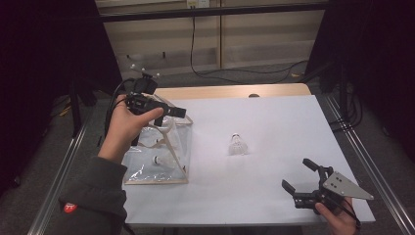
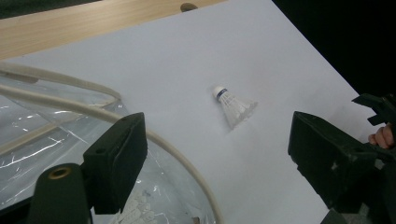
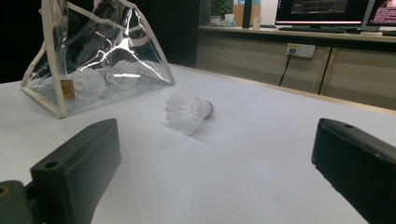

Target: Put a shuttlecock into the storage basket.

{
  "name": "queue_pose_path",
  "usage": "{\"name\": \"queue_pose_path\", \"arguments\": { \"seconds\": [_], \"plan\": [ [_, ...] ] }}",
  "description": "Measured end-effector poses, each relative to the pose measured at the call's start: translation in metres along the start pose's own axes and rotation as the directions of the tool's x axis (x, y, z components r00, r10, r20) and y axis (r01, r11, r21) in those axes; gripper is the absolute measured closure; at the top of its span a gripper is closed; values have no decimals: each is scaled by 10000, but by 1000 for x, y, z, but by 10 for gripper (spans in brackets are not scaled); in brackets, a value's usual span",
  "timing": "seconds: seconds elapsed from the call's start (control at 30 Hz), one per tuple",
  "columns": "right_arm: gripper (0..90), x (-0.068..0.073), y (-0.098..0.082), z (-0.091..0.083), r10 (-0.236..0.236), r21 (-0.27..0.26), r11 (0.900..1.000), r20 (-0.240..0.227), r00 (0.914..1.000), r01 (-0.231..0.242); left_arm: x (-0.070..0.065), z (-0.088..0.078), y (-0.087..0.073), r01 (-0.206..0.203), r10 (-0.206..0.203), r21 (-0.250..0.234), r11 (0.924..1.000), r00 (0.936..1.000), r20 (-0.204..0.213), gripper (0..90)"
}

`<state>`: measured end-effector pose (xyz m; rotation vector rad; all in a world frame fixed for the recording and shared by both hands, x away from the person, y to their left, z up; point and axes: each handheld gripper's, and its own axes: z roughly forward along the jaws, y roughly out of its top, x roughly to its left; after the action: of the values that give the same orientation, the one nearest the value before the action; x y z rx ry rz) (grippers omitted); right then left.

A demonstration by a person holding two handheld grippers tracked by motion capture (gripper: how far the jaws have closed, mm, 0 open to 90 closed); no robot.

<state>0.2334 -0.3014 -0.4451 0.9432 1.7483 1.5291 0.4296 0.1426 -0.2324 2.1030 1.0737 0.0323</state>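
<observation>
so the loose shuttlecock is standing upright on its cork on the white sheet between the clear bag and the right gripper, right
Not quite: the shuttlecock lies on its side, not upright on its cork. The right gripper view shows it tipped over, feathers toward the camera. It does sit on the white sheet between the clear bag and the right gripper.

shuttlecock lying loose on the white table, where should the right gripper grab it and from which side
Probably at the narrow neck behind the round cork of the white feathered shuttlecock. It lies on its side, cork pointing away from the person, skirt flaring toward them. The open right gripper could come from above, jaws across the neck, sparing the feathers.
</observation>
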Motion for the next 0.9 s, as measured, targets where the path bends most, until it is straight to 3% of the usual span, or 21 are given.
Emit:
{"name": "queue_pose_path", "arguments": {
  "seconds": [0.9],
  "plan": [
    [12,0,0,0,48,-11,10000,1,10000,-48,-27,14,8,-401,399,19,9992,9978,524,172]
  ]
}}
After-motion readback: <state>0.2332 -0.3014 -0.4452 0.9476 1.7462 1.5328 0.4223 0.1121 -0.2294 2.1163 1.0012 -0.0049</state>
